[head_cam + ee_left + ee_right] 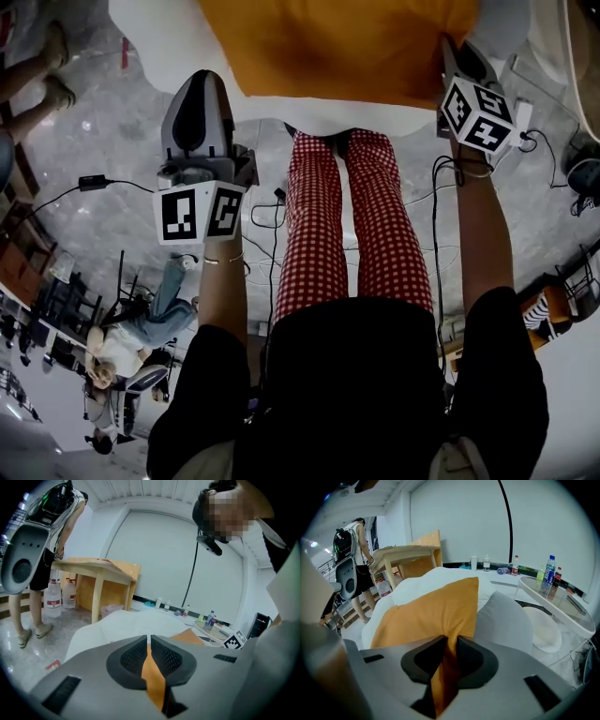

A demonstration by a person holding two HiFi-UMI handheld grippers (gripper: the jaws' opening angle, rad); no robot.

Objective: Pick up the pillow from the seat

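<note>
White seat (pixel 155 37) across the far side, orange pillow (pixel 347 47) lying over it at centre, grey cushion (pixel 504 620) just to its right. The pillow's long axis runs left to right and its body stretches away from both sets of fingers toward the far side. Can't tell if its far edge is clear of the seat. Both forearms reach forward over the person's checked trousers (pixel 342 216), the right reaching farther than the left. Right gripper (pixel 449 644) is at the near right corner, jaws clamped on a thick fold of orange fabric. Left gripper (pixel 150 644) is at the near left edge, jaws pressed tight with only a thin orange strip nipped between them, likely the pillow's corner. The lift probably wants both hands rising together, and the left pinch looks the weaker hold.
</note>
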